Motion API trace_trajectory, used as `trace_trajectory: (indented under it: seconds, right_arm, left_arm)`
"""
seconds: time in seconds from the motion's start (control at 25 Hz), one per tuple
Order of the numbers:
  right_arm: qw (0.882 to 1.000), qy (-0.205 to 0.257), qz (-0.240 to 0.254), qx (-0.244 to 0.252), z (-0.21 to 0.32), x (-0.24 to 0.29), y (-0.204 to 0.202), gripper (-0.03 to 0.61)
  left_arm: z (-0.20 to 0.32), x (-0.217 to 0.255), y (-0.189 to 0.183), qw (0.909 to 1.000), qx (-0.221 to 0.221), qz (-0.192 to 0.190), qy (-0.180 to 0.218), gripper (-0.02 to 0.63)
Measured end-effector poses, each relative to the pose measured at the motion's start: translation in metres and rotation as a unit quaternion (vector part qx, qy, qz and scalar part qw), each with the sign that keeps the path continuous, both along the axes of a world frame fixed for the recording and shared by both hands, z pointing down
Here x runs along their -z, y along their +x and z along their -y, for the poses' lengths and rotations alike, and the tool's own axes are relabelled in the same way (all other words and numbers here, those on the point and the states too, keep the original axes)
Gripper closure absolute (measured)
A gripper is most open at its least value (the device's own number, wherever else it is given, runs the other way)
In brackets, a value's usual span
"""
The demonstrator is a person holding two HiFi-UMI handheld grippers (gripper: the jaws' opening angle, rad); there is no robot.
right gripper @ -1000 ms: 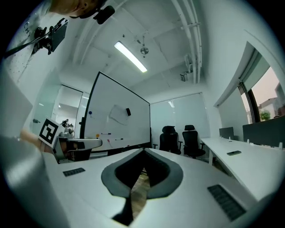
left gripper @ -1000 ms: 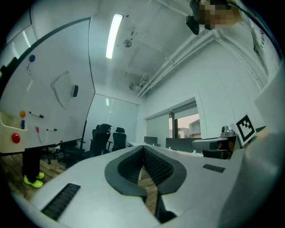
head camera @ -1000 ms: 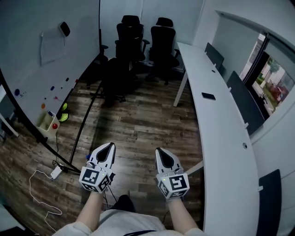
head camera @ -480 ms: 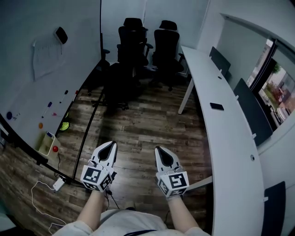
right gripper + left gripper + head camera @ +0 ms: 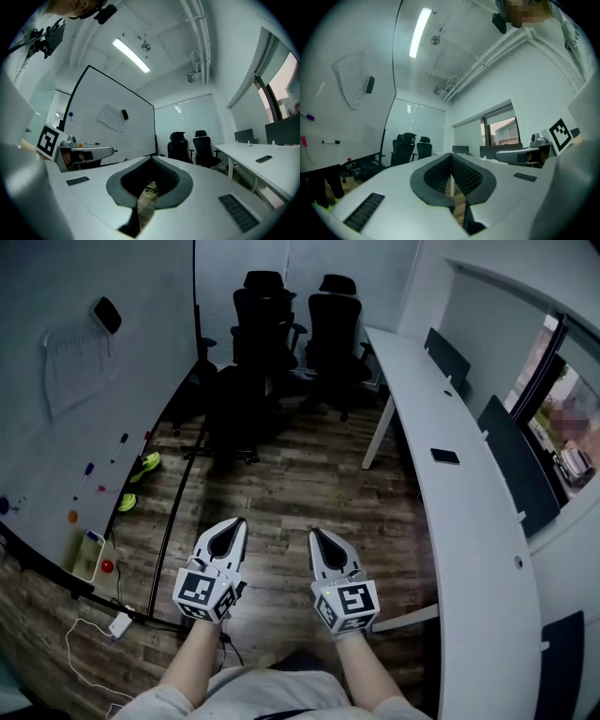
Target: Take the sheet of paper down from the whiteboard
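The white sheet of paper [image 5: 70, 367] is seen, in the head view, high on the large whiteboard [image 5: 47, 465] at the left. It lies flat against the board, and a small black block [image 5: 106, 315] sits at its upper right corner. The left gripper [image 5: 240, 521] and the right gripper [image 5: 313, 533] are held level over the wooden floor [image 5: 281, 474], well apart from the board.

In the left gripper view the jaws are closed together with nothing between them. The sheet [image 5: 350, 84] hangs crooked, and its long axis is judged to slant downward, away from the block [image 5: 370, 85].

In the right gripper view the jaws are likewise closed and empty, and the sheet [image 5: 110, 117] is far ahead.

If the sheet is pulled while the block pins it, it could be torn, or the block knocked down.
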State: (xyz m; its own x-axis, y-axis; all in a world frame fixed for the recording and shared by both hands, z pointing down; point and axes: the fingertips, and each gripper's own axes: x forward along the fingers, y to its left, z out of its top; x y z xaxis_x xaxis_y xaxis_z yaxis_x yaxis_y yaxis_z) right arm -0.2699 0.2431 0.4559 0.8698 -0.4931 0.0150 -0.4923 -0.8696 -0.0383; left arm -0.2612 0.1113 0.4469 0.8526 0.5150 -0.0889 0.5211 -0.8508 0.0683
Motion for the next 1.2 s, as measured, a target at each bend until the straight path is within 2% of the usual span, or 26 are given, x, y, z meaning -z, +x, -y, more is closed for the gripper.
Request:
trace_trajectory:
  seconds: [0.16, 0.36, 0.8, 1.2]
  right_arm:
    - [1.000, 0.003, 0.002, 0.004, 0.001, -0.001, 0.026, 0.561]
    - [1.000, -0.002, -0.014, 0.019, -0.005, 0.006, 0.079, 0.560]
    - [0.994, -0.003, -0.005, 0.108, 0.021, 0.004, 0.209, 0.560]
    - [0.985, -0.001, 0.006, 0.171, 0.041, -0.005, 0.287, 0.560]
  left_arm:
    - [-0.008, -0.002, 0.026, 1.0000, -0.006, 0.003, -0.003, 0.599]
    - [-0.008, -0.005, 0.072, 1.0000, 0.004, 0.004, -0.001, 0.598]
    - [0.005, -0.006, 0.183, 0.9970, 0.076, 0.012, -0.005, 0.600]
    - [0.025, -0.011, 0.244, 0.9890, 0.146, 0.021, -0.006, 0.599]
